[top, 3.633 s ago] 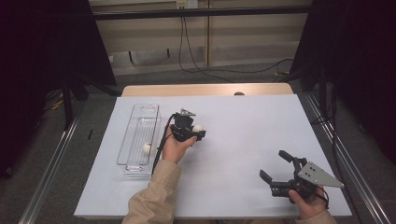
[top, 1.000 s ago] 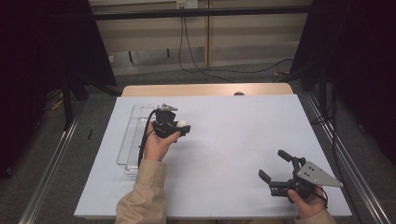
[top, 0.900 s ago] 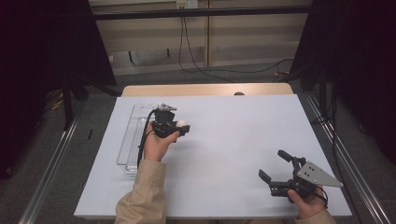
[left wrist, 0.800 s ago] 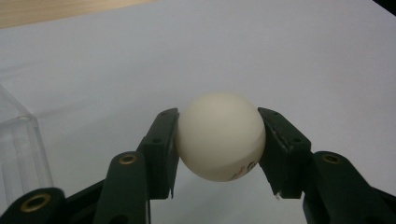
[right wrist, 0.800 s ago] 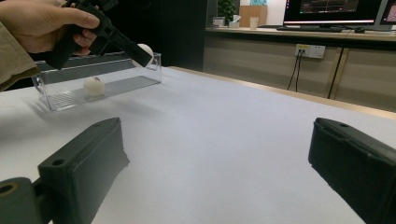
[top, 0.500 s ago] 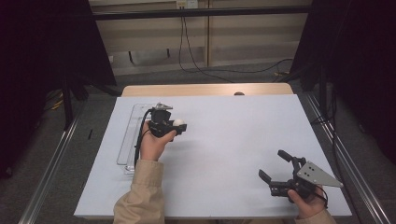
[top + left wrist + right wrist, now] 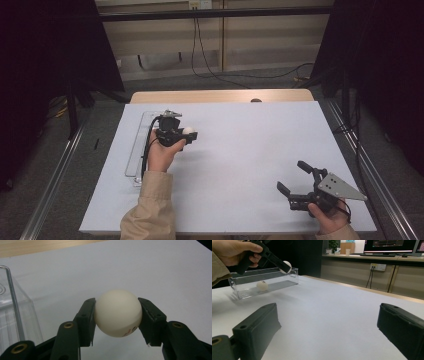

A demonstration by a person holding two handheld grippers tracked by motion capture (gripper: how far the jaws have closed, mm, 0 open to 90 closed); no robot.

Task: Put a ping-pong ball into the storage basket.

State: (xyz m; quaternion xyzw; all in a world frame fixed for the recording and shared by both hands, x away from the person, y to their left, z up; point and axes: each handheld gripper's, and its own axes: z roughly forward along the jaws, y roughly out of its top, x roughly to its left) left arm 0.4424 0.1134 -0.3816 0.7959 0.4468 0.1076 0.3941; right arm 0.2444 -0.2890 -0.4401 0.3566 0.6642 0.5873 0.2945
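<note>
Your left gripper (image 7: 186, 136) has its jaws clamped on a white ball (image 7: 118, 312), pinched across its middle so it can't roll free. You hold it just beside the clear tray (image 7: 139, 145), likely to drop it in with the ball (image 7: 262, 285) already there. Your right gripper (image 7: 296, 181) rests well apart, jaws wide and empty.

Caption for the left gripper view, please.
Left gripper clamps a white ball above the white table, beside the clear tray.

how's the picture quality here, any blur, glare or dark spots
High view: dim, black at both sides, white table evenly lit. Left gripper view: ball sharp, near fingers soft. Right gripper view: own fingers blurred, clear tray shows mild reflections.
</note>
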